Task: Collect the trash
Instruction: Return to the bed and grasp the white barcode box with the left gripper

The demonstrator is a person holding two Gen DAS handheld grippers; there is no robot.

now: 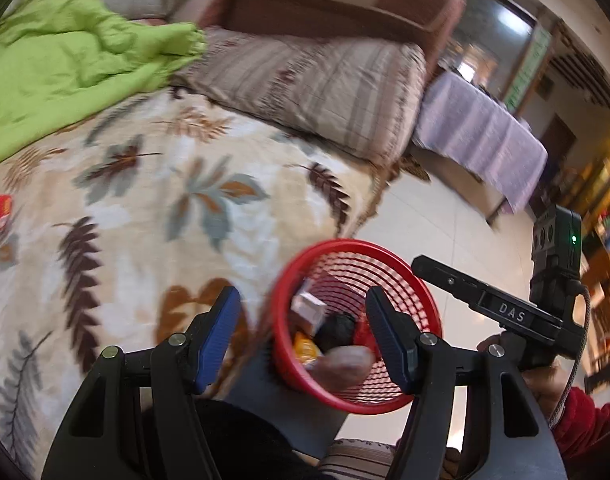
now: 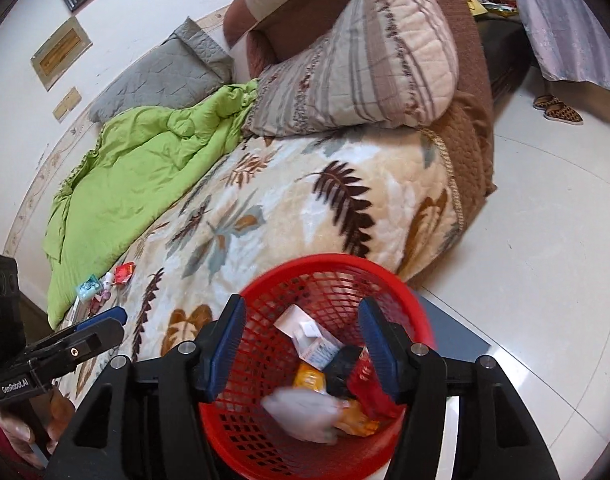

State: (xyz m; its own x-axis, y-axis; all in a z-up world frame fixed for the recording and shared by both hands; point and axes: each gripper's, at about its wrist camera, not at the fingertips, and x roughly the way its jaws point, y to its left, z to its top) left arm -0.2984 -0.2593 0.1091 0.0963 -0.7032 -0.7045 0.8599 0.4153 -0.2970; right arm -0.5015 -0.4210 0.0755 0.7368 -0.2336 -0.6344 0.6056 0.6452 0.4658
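- Red mesh basket: on the floor at the near edge of the bed; holds a white carton, an orange wrapper, a dark lump, a red packet.
- White scrap: blurred, inside the basket, apparently just let go and falling.
- Right gripper: above the basket mouth, fingers spread wide, nothing between them.
- Left gripper: near the basket's left rim, fingers wide apart, empty.
- Remaining trash: red packet, teal wrapper and small pink bits, clustered on the leaf-print blanket at the left, beside the green quilt.
- Judged step: drop finished, next pickup due.
- Advice: send the left gripper, the nearer one, to the cluster; take one wrapper at a time; pinch the wrapper only, not the plush blanket; release only once above the basket mouth.
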